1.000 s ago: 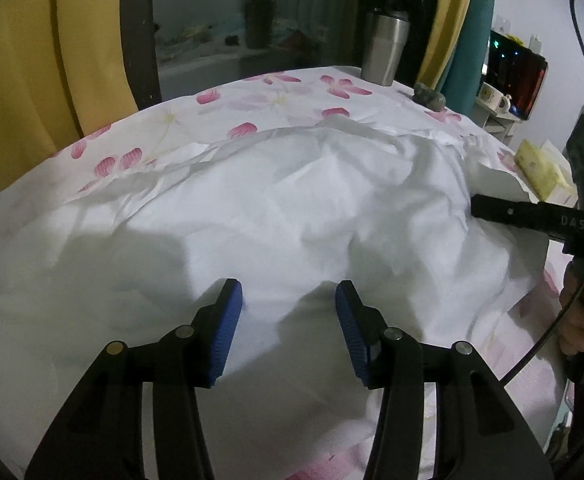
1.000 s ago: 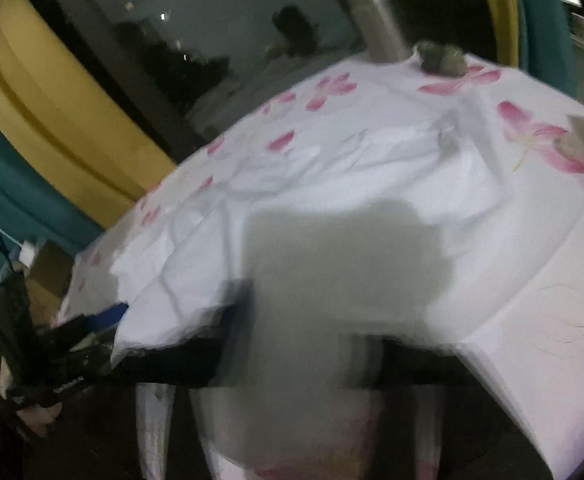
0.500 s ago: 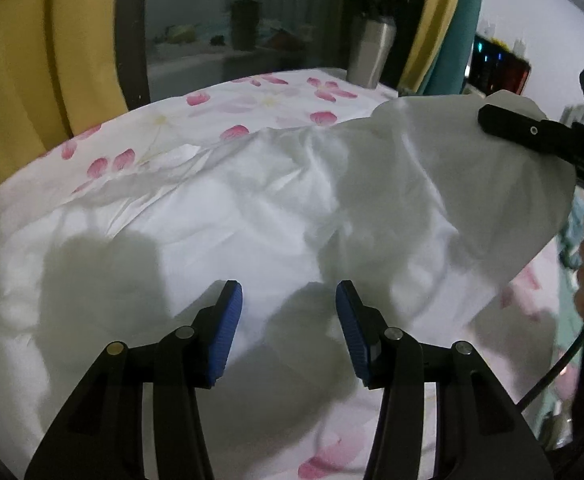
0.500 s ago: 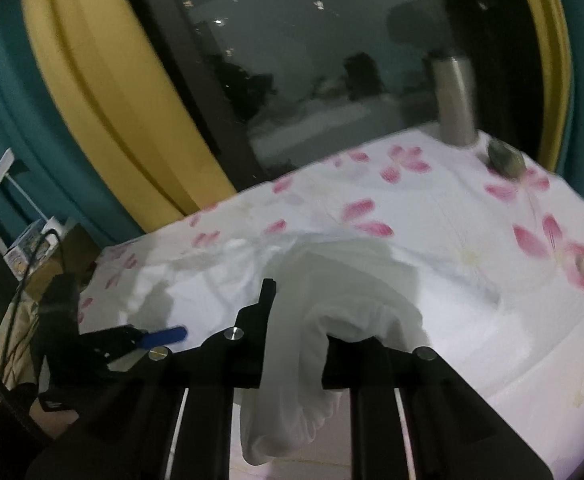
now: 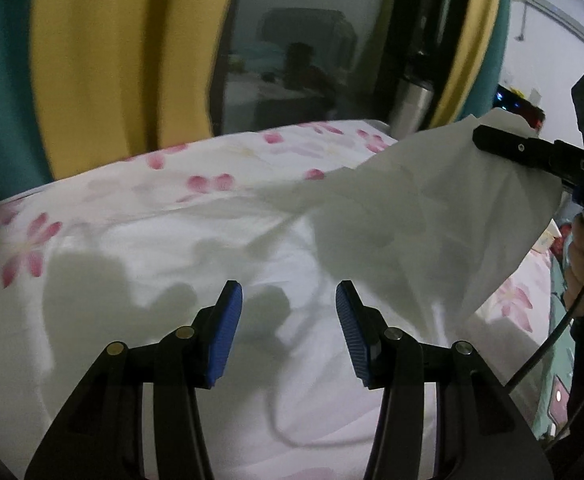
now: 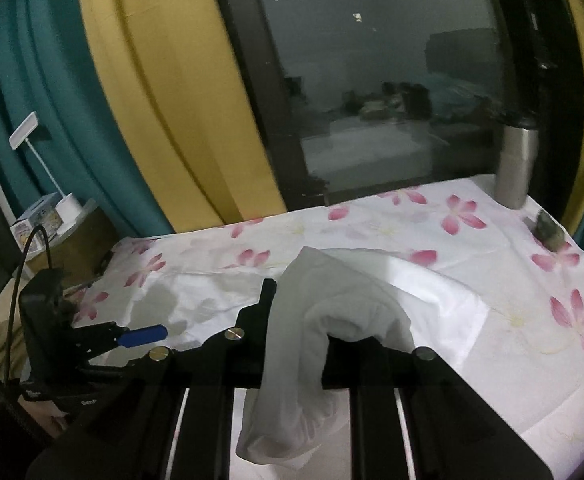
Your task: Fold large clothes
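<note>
On the floral bed sheet (image 6: 472,276), white garment (image 5: 220,280) spread flat, one edge lifted off the sheet, pinched in the right gripper (image 6: 292,320), cloth draping over its fingers, left gripper (image 5: 288,320) above the sheet, fingers spread, empty, steel flask (image 6: 516,160) at the sheet's far corner.

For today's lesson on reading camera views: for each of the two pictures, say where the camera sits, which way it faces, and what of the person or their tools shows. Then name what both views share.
Left wrist view: sits on the left gripper, jaws open and empty, facing across the bed towards the window; a hand shows at right.
Right wrist view: sits on the right gripper, shut on the white garment, facing the same window.
Shared: white garment, flowered bedsheet, steel flask, each other's gripper.
</note>
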Motion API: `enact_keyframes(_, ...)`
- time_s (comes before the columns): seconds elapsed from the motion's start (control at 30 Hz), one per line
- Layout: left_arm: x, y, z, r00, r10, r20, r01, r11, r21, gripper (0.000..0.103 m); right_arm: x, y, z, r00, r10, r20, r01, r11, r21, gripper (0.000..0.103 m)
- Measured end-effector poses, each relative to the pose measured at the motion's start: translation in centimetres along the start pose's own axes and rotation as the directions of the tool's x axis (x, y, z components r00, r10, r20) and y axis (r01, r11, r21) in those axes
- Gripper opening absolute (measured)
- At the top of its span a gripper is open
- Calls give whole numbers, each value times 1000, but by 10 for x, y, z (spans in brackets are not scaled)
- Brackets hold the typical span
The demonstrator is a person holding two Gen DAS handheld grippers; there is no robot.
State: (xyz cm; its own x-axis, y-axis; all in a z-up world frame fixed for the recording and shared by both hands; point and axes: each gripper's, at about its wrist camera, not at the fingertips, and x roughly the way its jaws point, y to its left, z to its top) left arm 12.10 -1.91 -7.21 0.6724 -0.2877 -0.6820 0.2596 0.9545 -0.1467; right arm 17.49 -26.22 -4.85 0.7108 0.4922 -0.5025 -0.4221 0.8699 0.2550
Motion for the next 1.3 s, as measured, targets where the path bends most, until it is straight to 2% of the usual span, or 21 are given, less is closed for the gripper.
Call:
enact_keyframes(0.4, -30, 71, -20, 994, 108, 10, -106, 989, -98, 52, 59, 72, -1, 990, 104, -92, -115, 986, -119, 15)
enact_keyframes(0.8, -52, 116, -29, 989, 147, 22, -142, 977, -162, 52, 129, 139, -32, 948, 177, -266, -235, 950, -206, 14)
enact_keyframes(0.9, -58, 126, -32, 987, 160, 24, -153, 972, -176, 52, 145, 153, -43, 928, 169, -331, -253, 940, -229, 15)
enact_keyframes(1.07, -67, 146, -41, 982, 188, 15, -180, 960, -212, 52, 166, 178, -67, 862, 161, -481, -331, 897, -292, 20)
enact_keyframes(1.17, -71, 156, -45, 980, 199, 10, -191, 953, -234, 52, 170, 196, -78, 824, 183, -536, -399, 860, -319, 33)
enact_keyframes(1.2, -72, 160, -47, 979, 202, 5, -195, 951, -240, 52, 169, 201, -81, 814, 196, -547, -423, 846, -325, 45)
enact_keyframes(1.23, -73, 164, -49, 980, 201, 1, -195, 949, -248, 52, 170, 210, -85, 801, 203, -563, -448, 828, -338, 67)
enact_keyframes(1.3, -76, 170, -52, 978, 206, -7, -201, 943, -266, 52, 167, 223, -91, 793, 205, -574, -475, 798, -371, 82)
